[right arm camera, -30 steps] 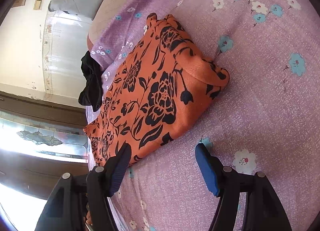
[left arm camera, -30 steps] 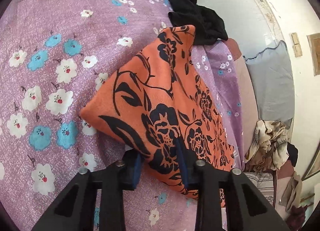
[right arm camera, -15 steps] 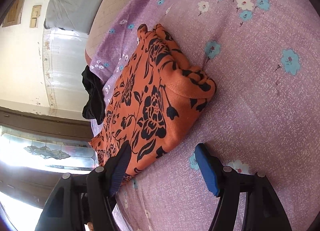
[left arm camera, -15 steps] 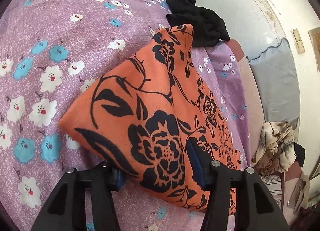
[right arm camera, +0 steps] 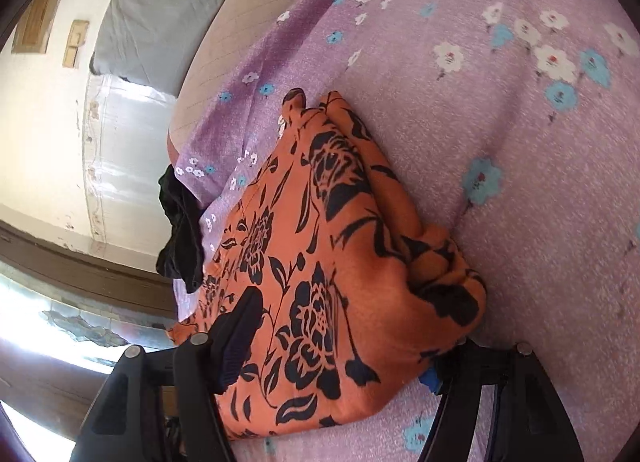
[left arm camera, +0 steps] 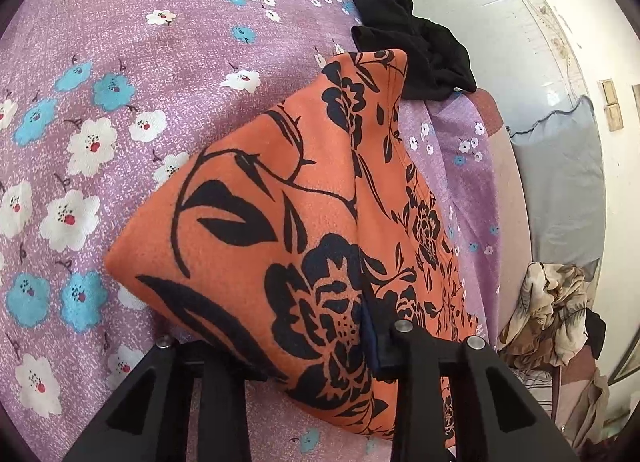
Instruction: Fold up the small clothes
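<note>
The left claw (left arm camera: 320, 346) is closing on the near corner of an orange garment with black flowers (left arm camera: 280, 230). One finger shows on top of the cloth and the other is hidden beneath the fold, so the corner lies between them; whether the pads already press cannot be told for certain.

The right claw (right arm camera: 340, 346) is closing too. Its fingers straddle the other near corner of the same garment, one resting on the cloth and one at its edge, with the fabric bunched between.

Both claws take a near corner, probably so the person can lift that edge and carry it over for another fold. The garment looks already doubled, with thick rolled edges, so it may slip or spring open if only the top layer is caught.

It lies on a bed covered by a purple sheet with white and blue flowers (left arm camera: 120, 74), its far end near the bed's edge. A crumpled black garment (left arm camera: 416, 50) sits just past that far end, touching or nearly so, and could get in the way of the fold. Off the bed, a heap of pale clothes (left arm camera: 548, 310) lies well apart.
</note>
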### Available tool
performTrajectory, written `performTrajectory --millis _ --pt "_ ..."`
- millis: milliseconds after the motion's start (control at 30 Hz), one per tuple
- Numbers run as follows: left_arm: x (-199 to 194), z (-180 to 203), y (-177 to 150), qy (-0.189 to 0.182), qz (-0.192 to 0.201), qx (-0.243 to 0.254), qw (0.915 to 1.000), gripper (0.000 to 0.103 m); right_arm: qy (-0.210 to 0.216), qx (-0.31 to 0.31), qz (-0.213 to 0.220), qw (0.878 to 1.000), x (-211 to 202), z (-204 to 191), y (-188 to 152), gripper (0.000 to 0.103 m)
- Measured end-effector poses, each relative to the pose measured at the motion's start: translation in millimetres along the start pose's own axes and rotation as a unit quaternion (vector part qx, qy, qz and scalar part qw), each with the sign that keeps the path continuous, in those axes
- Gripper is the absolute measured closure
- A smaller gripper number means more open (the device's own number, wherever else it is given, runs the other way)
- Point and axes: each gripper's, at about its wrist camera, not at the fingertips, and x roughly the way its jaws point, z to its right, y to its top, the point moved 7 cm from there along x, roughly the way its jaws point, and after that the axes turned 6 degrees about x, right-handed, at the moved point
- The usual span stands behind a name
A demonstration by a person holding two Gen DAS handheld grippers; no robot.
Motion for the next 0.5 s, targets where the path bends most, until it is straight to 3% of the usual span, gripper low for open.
performTrajectory --millis 33,100,133,200,333,500 --pt "0 1 0 0.003 0.001 0.007 1.0000 0.069 -0.020 -0.018 0.005 1.000 4 0 0 0.066" --pt "0 6 0 0.014 0.004 0.031 0.9994 0.072 -0.035 -0.036 0.015 0.999 8 2 1 0.080" --pt "-1 7 0 0.019 0.007 0.042 0.9989 0.079 -0.036 -0.041 0.021 0.998 7 0 1 0.083" --pt "-5 11 1 0.012 0.014 0.051 0.9985 0.082 -0.044 -0.066 0.036 0.996 1 -9 0 0.085" --pt "-18 26 3 0.009 0.029 0.088 0.9957 0.084 -0.047 -0.127 0.082 0.987 -21 -35 -4 0.087" --pt "-44 42 -5 -0.027 0.027 0.107 0.9936 0.085 -0.057 -0.182 0.129 0.973 -57 -58 -23 0.088"
